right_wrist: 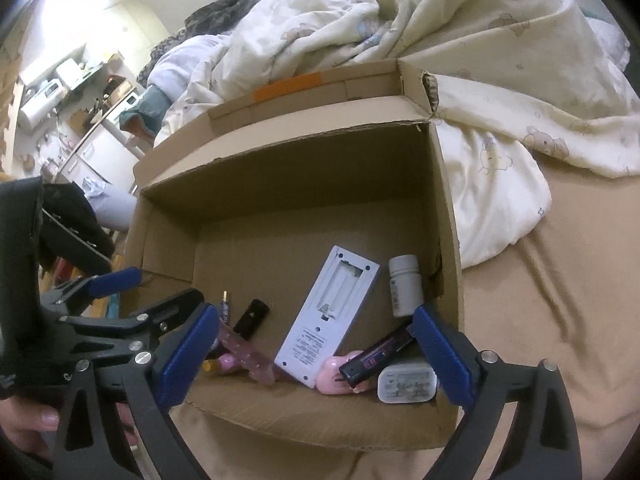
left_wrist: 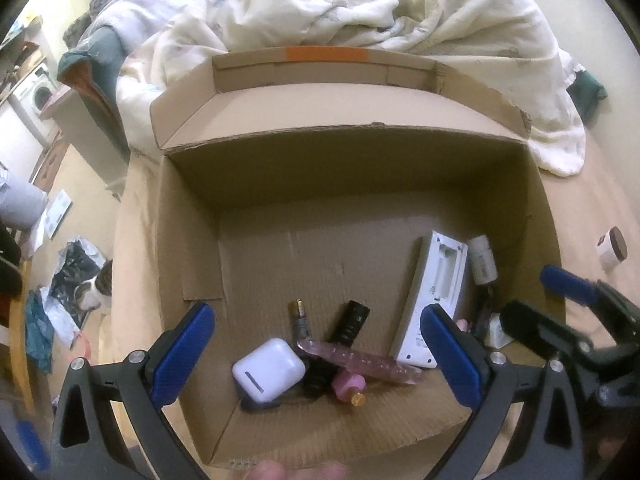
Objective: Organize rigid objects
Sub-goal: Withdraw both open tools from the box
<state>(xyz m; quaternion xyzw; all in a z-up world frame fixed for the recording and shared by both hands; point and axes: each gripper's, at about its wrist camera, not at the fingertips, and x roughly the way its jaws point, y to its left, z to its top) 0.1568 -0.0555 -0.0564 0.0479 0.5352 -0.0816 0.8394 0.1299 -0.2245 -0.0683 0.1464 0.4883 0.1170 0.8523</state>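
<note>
Right wrist view: the cardboard box [right_wrist: 288, 168] sits open on the bed [right_wrist: 540, 320]. Inside, near the front wall, lie the white remote [right_wrist: 328, 320], pill bottle [right_wrist: 405, 286] and earbud case [left_wrist: 268, 374]. Right tongs [right_wrist: 316, 356] and left tongs [left_wrist: 320, 350] stand wide, empty.

No readable text; print on remote [right_wrist: 320, 320] back and white charger [right_wrist: 406, 386] too blurred

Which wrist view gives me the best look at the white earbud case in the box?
The left wrist view: the white earbud case lies unobstructed near the box's near wall. In the right wrist view, the claw's own left finger hides it.
</note>
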